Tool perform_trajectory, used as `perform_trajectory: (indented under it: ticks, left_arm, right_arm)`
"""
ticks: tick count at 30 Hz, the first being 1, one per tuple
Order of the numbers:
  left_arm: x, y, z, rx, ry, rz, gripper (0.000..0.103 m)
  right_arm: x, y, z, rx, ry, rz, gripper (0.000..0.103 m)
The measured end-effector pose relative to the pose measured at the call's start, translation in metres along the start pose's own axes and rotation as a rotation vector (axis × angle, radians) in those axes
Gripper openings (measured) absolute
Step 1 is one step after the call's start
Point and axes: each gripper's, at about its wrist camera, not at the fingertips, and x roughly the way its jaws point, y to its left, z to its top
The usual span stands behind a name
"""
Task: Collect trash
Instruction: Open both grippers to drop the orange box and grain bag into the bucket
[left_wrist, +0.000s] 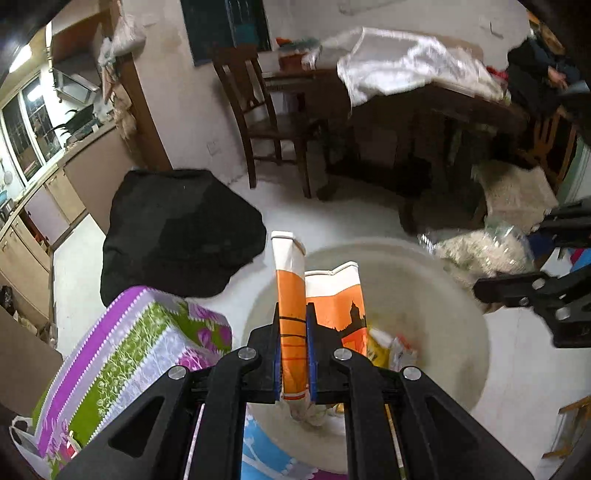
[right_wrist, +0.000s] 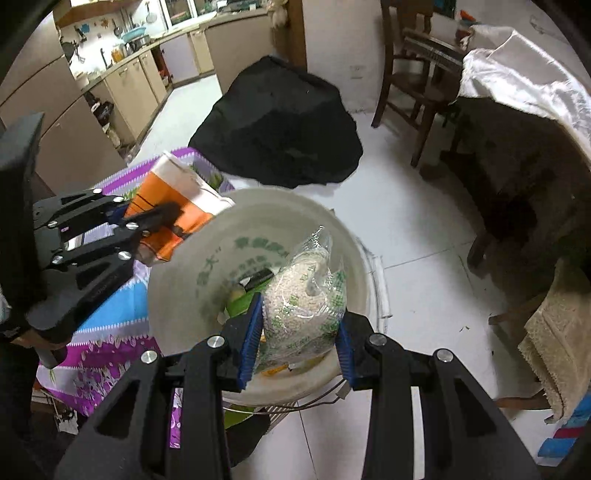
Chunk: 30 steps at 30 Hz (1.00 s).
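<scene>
Between the left gripper's (left_wrist: 293, 354) blue-padded fingers (left_wrist: 276, 354) sits a flattened orange-and-white carton (left_wrist: 291, 295), clamped on its narrow folded edge and standing upright above the pail (left_wrist: 461, 295). Thin card like this looks light and stiff along the fold but easily crushed, so the pinch low on the body, near the crease, seems a sound place to hold it; a grip on the open top would likely buckle it. Seen from the right wrist, the carton (right_wrist: 173, 206) hangs at the pail's (right_wrist: 177, 295) near rim, partly over the floral cloth (right_wrist: 110, 343) beside it, so I judge it needs to come a little further in before it is let go. The right gripper (right_wrist: 299, 343) has its fingers (right_wrist: 251, 339) set wide on either side of a clear bag of pale grain-like stuff (right_wrist: 310, 306), pads touching its flanks and holding it over the pail's mouth. That bag looks soft, slack and slippery, probably the heavier of the two, and it bulges between the pads; hold taken around its full middle suits it better than at the loose twisted top. Other wrappers (left_wrist: 388, 350) already lie at the bottom of the pail. Beyond it, a black bag (right_wrist: 280, 125) lies on the white tiled floor (right_wrist: 406, 221), with a wooden chair (right_wrist: 410, 81) and a table (right_wrist: 517, 140) under a white sheet farther off.
</scene>
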Motion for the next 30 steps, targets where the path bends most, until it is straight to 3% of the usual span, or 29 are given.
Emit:
perform_trajectory:
  ticks: [11,23,25,27,30]
  left_arm:
    - [0.025,0.015,-0.044,0.001,0.080,-0.013,0.011]
    - [0.028,0.019,-0.043,0.029,0.086,-0.020,0.011]
    - [0.031,0.019,-0.042,0.032,0.084,-0.010,0.011]
    - [0.032,0.018,-0.041,0.023,0.081,0.016,0.012]
    - [0.036,0.020,-0.042,0.012,0.092,0.012,0.013]
  right_arm:
    - [0.014,0.017,0.003,-0.056,0.046,0.023,0.034]
    - [0.027,0.020,0.012,-0.070,0.058,0.038,0.034]
    - [0.028,0.020,0.013,-0.074,0.050,0.025,0.039]
    - [0.028,0.017,0.014,-0.061,0.030,0.002,0.051]
    - [0.028,0.013,0.016,-0.048,0.015,0.007,0.051]
